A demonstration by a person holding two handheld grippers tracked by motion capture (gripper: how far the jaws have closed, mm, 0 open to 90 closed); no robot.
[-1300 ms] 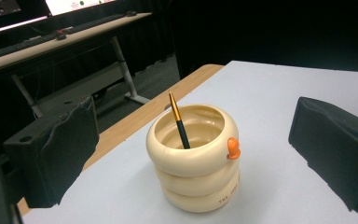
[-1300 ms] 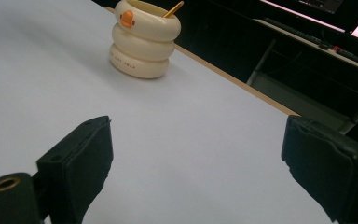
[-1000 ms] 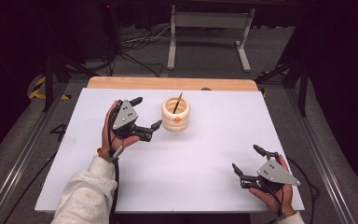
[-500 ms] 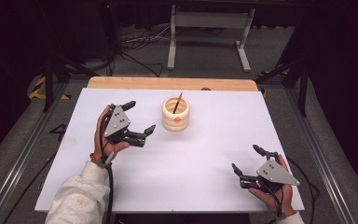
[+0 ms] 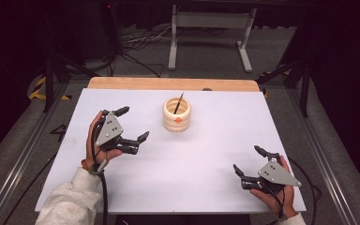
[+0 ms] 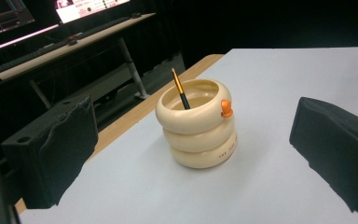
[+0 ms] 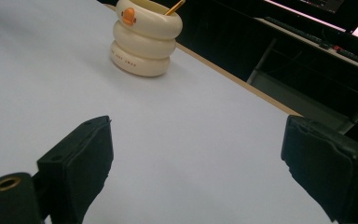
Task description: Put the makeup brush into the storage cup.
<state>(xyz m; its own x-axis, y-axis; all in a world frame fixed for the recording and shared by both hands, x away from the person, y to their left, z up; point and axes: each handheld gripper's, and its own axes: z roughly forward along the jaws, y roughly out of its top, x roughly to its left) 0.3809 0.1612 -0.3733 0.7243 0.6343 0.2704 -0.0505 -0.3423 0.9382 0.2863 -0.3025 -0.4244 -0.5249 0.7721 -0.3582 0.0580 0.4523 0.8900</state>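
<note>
1. Cream ringed ceramic pen cup, built like three stacked rings with a small orange knob, stands upright on the far centre of the white table.
2. A black-and-gold pen leans inside it against the rim.
3. We hold the left gripper near the cup, jaws wide apart and aimed at it, which we judge suits an approach.
4. We rest the right gripper well apart at the near right corner, jaws apart, empty.
</note>
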